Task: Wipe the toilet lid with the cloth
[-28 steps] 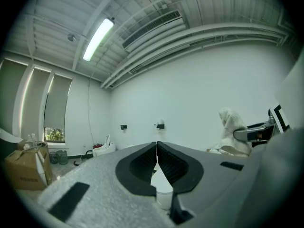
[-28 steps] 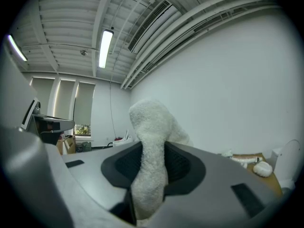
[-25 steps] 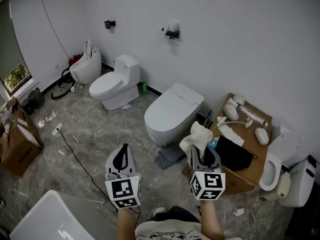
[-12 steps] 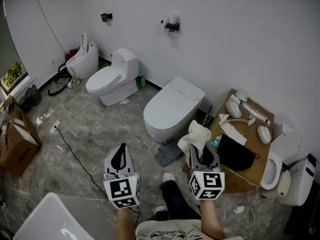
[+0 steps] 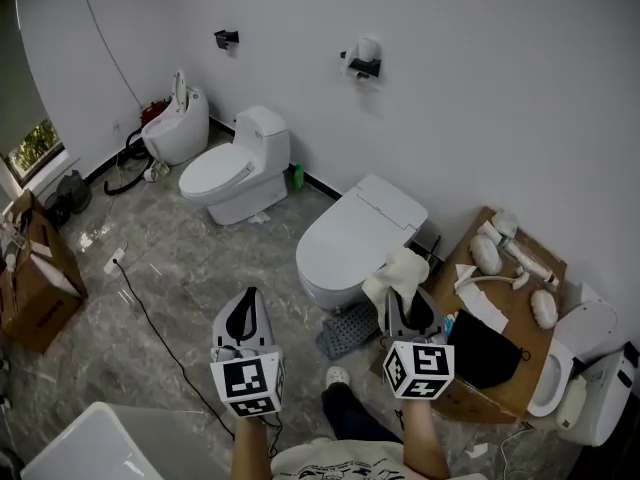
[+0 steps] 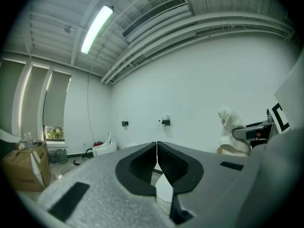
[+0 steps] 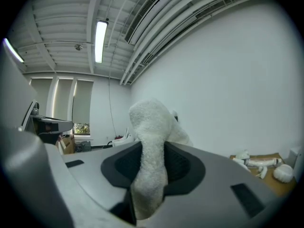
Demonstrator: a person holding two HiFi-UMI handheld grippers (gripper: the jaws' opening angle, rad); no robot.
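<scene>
Over the last second the view has swung a little. The nearest toilet, with its closed toilet lid, has slid from centre towards the right of the head view, and now sits just above the raised cloth. A shoe has also come into the lower middle of the frame, which suggests the person is stepping towards that toilet. Both grippers have kept their places low in the picture. I judge this as the approach only: the cloth is not yet on the lid and wiping has not begun. The right gripper pinches the white terry cloth between its jaws, and the fabric stands up out of them in a thick fold. The left gripper has its jaws pressed together with only a hairline seam between them and nothing caught there. It points into the room at lower left centre, away from the lid. A second toilet stands at upper left, well apart.
</scene>
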